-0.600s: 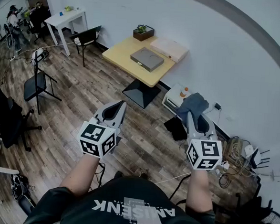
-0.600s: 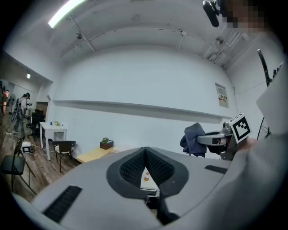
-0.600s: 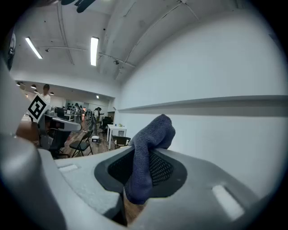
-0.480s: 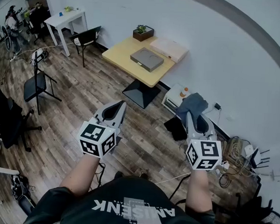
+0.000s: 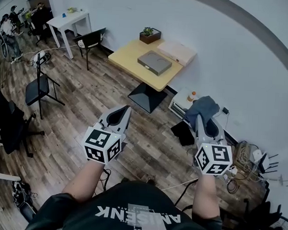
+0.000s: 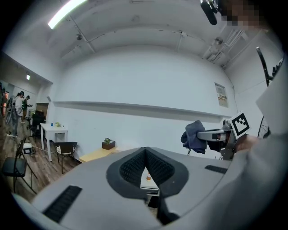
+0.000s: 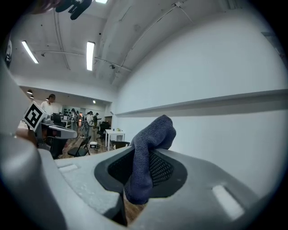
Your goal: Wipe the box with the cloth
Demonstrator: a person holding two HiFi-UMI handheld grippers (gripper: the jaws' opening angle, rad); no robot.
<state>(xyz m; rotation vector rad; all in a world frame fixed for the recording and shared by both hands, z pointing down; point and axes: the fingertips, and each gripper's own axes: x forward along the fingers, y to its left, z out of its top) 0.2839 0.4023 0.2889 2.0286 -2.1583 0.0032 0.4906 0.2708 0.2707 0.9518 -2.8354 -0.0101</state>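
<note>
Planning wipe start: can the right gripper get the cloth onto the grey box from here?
Probably not yet. The right gripper, shut on the cloth, hangs over wood floor well short of the table holding the grey box; nothing blocks the way.

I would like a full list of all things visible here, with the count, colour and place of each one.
wooden table: 1, light wood, by the wall
grey box: 1, grey, on the wooden table
flat box: 1, pale, table's wall side
plant: 1, green, brown planter, table corner
white table: 1, white, far left
black chair: 1, beside the white table
folding chair: 1, black, left floor
cables: several, right floor
cloth: 1, blue-grey, in the right gripper
left gripper: grey, shut, empty
right gripper: grey, shut on the cloth
</note>
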